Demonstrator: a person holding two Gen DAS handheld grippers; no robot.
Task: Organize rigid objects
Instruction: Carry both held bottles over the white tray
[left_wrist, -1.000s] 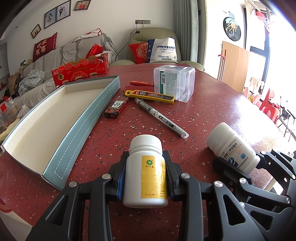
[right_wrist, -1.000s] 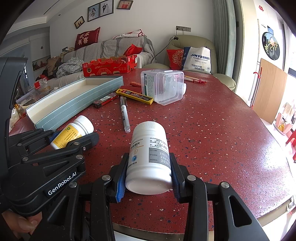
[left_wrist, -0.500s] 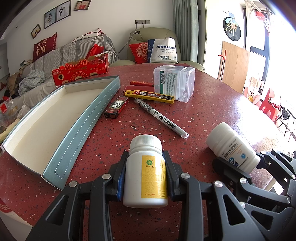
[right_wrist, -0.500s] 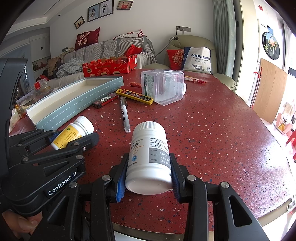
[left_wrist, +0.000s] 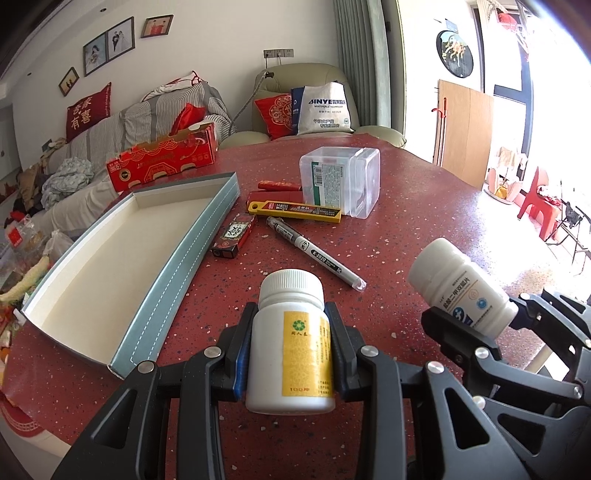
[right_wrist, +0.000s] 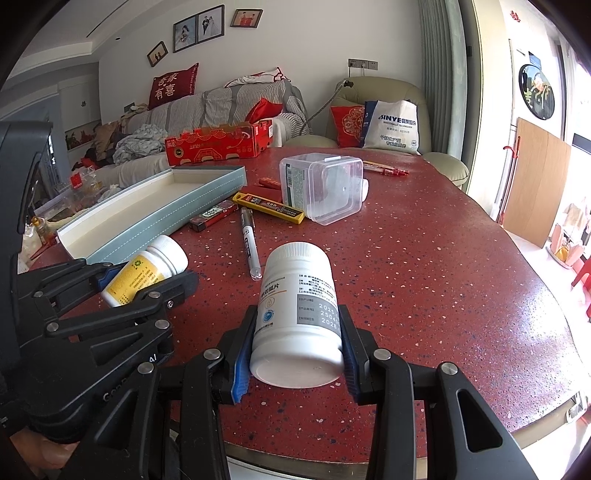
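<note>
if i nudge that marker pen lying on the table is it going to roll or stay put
The marker pen would probably roll: its barrel looks round and smooth, and it lies flat on the hard red table with nothing touching its sides. It looks stiff plastic, so it should slide or pivot as one piece. Likely light, being slim. If it rolls leftward, the small dark box might stop it.

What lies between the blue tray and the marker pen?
A small dark red-ended box lies between the blue tray and the marker pen, seen in the left wrist view.
</note>
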